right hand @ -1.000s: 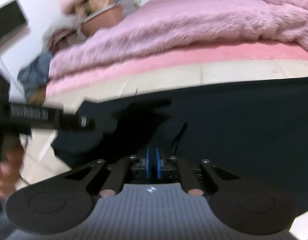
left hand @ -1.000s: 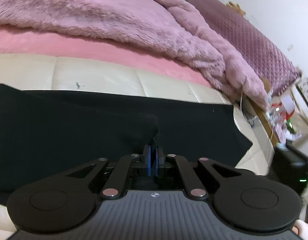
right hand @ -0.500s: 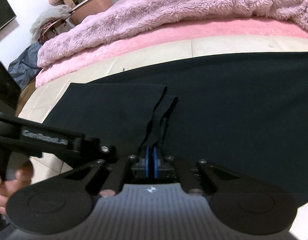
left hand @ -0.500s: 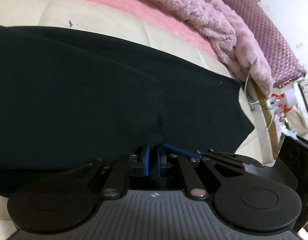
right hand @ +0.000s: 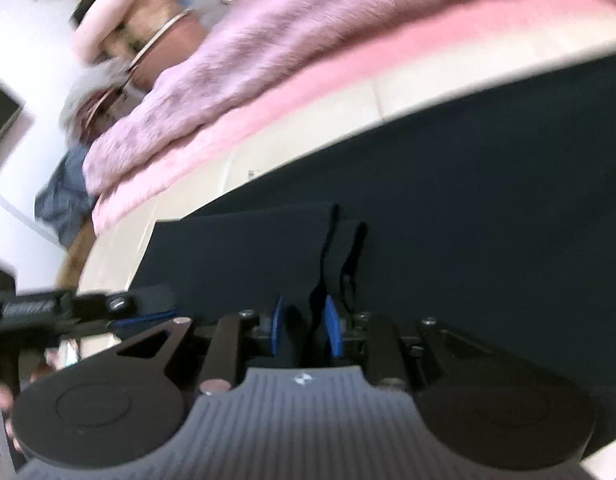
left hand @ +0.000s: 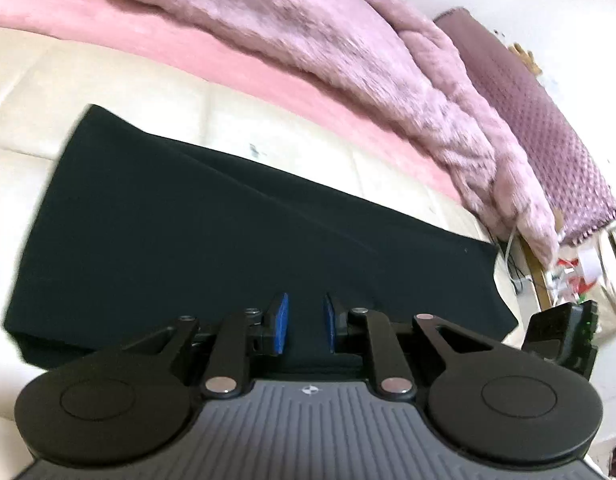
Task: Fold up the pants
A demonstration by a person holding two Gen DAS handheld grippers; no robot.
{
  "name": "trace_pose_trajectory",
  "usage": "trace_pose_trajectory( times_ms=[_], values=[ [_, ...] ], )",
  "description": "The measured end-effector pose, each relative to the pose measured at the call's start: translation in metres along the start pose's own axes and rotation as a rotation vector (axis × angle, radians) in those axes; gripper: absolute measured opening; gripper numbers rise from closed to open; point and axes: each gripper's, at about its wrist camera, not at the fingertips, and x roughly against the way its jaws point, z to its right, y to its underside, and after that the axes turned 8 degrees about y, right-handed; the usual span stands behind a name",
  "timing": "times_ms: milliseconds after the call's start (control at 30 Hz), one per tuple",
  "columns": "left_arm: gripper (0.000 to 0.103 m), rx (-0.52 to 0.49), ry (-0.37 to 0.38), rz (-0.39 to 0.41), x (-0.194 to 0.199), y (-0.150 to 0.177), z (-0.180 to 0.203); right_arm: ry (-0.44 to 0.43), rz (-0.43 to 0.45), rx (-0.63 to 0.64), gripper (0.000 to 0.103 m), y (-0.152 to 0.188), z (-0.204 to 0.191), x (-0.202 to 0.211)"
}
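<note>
The black pants [left hand: 236, 248] lie flat and folded over on the cream bed surface. My left gripper [left hand: 306, 326] is open above their near edge, its blue pads apart with nothing between them. In the right wrist view the pants [right hand: 448, 208] fill the middle and right. My right gripper [right hand: 304, 326] is open, and a loose black fold with a drawstring [right hand: 348, 256] lies between and just past its pads. The left gripper [right hand: 88, 308] shows at that view's left edge, over the pants' near corner.
A fluffy mauve blanket [left hand: 328, 52] and pink sheet [left hand: 236, 68] lie beyond the pants. A purple dotted cushion [left hand: 540, 120] lies at the far right. Clutter and cables [left hand: 568, 276] sit off the bed's right end. Baskets and clothes [right hand: 120, 80] are piled at the left.
Both grippers were shut on the pants' edge half a second ago and have now opened and let go. The pants lie laid down and folded over. Both cameras have tilted up slightly.
</note>
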Motion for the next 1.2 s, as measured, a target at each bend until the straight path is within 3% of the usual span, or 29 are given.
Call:
trace_pose_trajectory(
  times_ms=[33,67,200,333,433,500,567,600,733,933,1033,1200],
  values=[
    [0.020,-0.001,-0.011,0.006,0.001,-0.001,-0.002,-0.026,0.000,-0.048,0.016,-0.001,0.005,-0.003],
    [0.020,-0.003,-0.022,0.011,0.001,-0.001,-0.003,-0.040,-0.003,-0.079,0.001,-0.002,0.009,-0.005],
    [0.020,-0.031,-0.067,0.007,-0.004,-0.001,-0.003,-0.048,0.020,-0.061,0.000,-0.003,0.003,0.004],
    [0.020,-0.088,-0.089,-0.032,-0.021,0.006,0.003,0.033,-0.005,-0.020,0.000,0.000,-0.001,0.003],
    [0.020,-0.117,-0.116,-0.042,-0.026,0.013,0.004,0.036,0.005,-0.031,0.001,0.002,0.000,0.002],
    [0.020,-0.115,-0.112,-0.041,-0.025,0.015,0.001,0.041,0.026,-0.021,0.006,0.002,0.000,0.010],
    [0.020,-0.110,-0.108,-0.038,-0.026,0.016,-0.001,0.041,0.048,-0.013,0.036,0.000,0.003,0.018],
    [0.020,-0.108,-0.107,-0.038,-0.026,0.016,-0.002,0.039,0.045,-0.016,0.036,0.000,0.006,0.018],
    [0.020,-0.095,-0.104,-0.034,-0.026,0.015,-0.004,0.001,0.018,-0.061,0.032,-0.002,0.019,0.007],
    [0.020,-0.074,-0.099,-0.032,-0.027,0.012,-0.006,-0.060,-0.009,-0.130,0.000,0.001,0.022,-0.009],
    [0.020,-0.077,-0.091,0.000,-0.014,0.009,0.000,-0.061,0.002,-0.146,0.000,0.000,0.019,-0.005],
    [0.020,-0.071,-0.113,0.121,0.032,-0.006,0.000,-0.054,0.045,0.002,0.000,-0.022,-0.024,0.028]
  ],
)
